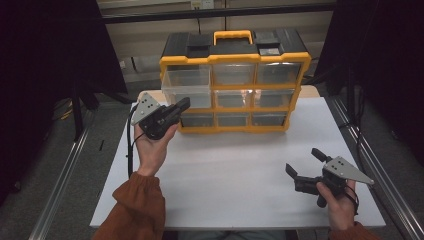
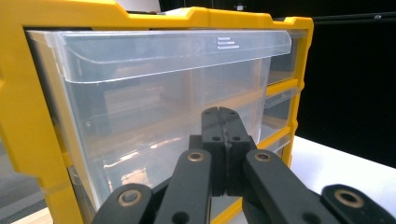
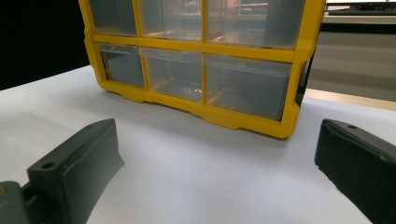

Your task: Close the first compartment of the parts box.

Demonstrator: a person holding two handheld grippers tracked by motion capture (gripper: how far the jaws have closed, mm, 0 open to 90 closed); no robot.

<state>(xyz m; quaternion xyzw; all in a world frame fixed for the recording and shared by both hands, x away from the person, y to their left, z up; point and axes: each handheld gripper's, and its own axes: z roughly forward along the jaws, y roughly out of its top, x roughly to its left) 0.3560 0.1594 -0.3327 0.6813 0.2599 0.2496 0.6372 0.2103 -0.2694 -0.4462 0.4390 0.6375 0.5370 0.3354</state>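
**Grippers at the drawer cabinet**

The left gripper point(image 1: 184, 104), jaws together, sits against the pulled-out clear drawer point(image 1: 186, 85) of the yellow cabinet point(image 1: 235, 90). The right gripper point(image 1: 304, 162), jaws spread, hovers over the white table point(image 1: 235, 170), well apart.

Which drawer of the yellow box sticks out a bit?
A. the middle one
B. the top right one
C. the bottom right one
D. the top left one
D: in the high view the clear top left drawer juts forward from the yellow box, just by the shut left hand-held gripper, while the other drawers sit flush.
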